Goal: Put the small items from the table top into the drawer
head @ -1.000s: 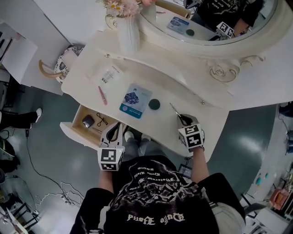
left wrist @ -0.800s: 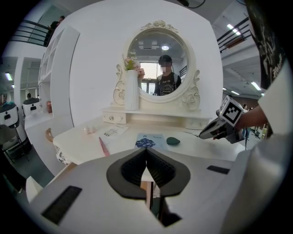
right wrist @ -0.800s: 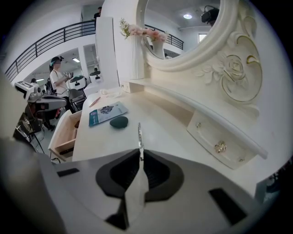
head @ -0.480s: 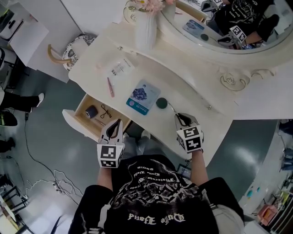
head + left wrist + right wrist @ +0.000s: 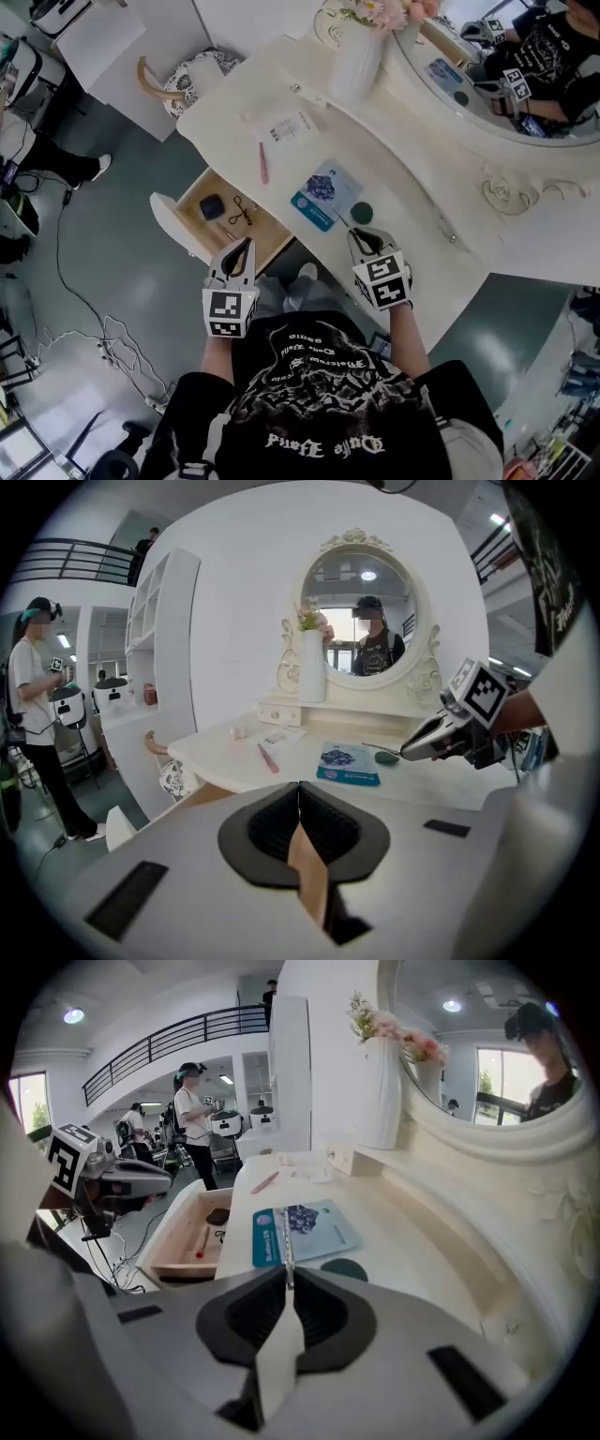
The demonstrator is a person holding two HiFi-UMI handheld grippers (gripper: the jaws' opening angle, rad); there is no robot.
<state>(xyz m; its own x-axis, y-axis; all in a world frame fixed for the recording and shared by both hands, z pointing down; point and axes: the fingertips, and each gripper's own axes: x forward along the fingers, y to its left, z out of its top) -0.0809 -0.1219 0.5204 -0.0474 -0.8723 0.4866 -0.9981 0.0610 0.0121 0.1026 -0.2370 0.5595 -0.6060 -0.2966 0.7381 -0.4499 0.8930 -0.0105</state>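
Right tool (image 5: 287, 1277) pinches a slim metal rod (image 5: 287, 1237); left tool (image 5: 299, 791) is closed, empty.

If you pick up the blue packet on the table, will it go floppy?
Probably a bit floppy: the blue packet looks thin and lies flat on the table, so it should sag if pinched by one corner. It's likely very light. Its surface looks smooth, so it may slide when pushed, and getting under its edge might be tricky.
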